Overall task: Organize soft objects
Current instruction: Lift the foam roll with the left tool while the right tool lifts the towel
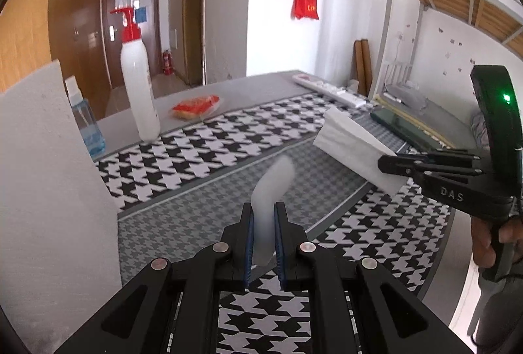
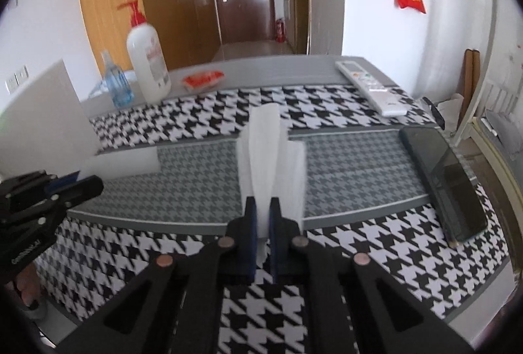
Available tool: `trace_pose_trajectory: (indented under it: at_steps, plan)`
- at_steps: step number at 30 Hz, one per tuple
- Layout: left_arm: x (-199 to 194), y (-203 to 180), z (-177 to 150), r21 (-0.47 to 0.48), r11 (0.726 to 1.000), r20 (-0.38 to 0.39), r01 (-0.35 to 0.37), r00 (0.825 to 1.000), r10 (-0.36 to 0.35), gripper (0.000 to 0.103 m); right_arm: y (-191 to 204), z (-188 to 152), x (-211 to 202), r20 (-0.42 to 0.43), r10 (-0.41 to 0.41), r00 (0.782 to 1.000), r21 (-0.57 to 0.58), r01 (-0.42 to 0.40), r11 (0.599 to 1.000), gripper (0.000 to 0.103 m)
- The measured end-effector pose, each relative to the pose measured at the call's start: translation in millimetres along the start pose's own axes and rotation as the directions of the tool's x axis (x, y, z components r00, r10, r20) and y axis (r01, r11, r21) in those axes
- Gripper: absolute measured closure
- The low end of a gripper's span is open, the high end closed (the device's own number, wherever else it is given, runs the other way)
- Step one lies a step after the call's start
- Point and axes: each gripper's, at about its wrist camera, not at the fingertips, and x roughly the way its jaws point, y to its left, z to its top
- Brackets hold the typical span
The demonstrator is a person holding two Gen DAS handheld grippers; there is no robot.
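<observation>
Here the left gripper (image 1: 264, 210) is clamped on a white foam strip (image 1: 273, 184) that juts out ahead of its pads. The right gripper (image 2: 264, 206) pinches a folded white tissue (image 2: 261, 151), lifted above the houndstooth mat (image 2: 343, 170). Beyond the right gripper lies a remote (image 2: 372, 87), to its right a dark phone (image 2: 444, 184), and far left ahead a white pump bottle (image 2: 148, 62).

Left tongs (image 1: 264, 213) pinch a white foam strip (image 1: 271, 187); right tongs (image 1: 387, 165) clamp folded white tissue (image 1: 349, 141).
</observation>
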Motion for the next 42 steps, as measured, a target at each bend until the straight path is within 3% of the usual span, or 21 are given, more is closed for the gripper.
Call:
trace_pose_trajectory:
  at_steps: [8,19,27,42]
  plan:
    - [-16.3,-3.3,-0.9,0.001,0.999,0.027,-0.035,0.999,0.035,0.091,9.5,0.9,-31.0,0.073,0.018,0.997,0.014,-0.019,1.000,0.094]
    - [-58.6,-14.1,-8.5,-0.014,1.000,0.082,-0.024,0.996,0.026,0.091,22.1,-7.8,-70.3,0.136,0.027,0.990,0.001,-0.027,1.000,0.094]
    - [-78.4,-14.7,-11.6,-0.014,0.997,0.115,-0.079,0.990,0.080,0.091,32.2,-8.8,-96.9,0.189,0.028,0.982,-0.011,-0.026,1.000,0.094]
    - [-113.0,-11.6,-6.7,-0.026,0.995,0.179,-0.097,0.979,0.100,0.091,45.8,-7.3,-120.0,0.240,0.025,0.970,-0.040,-0.015,0.999,0.094]
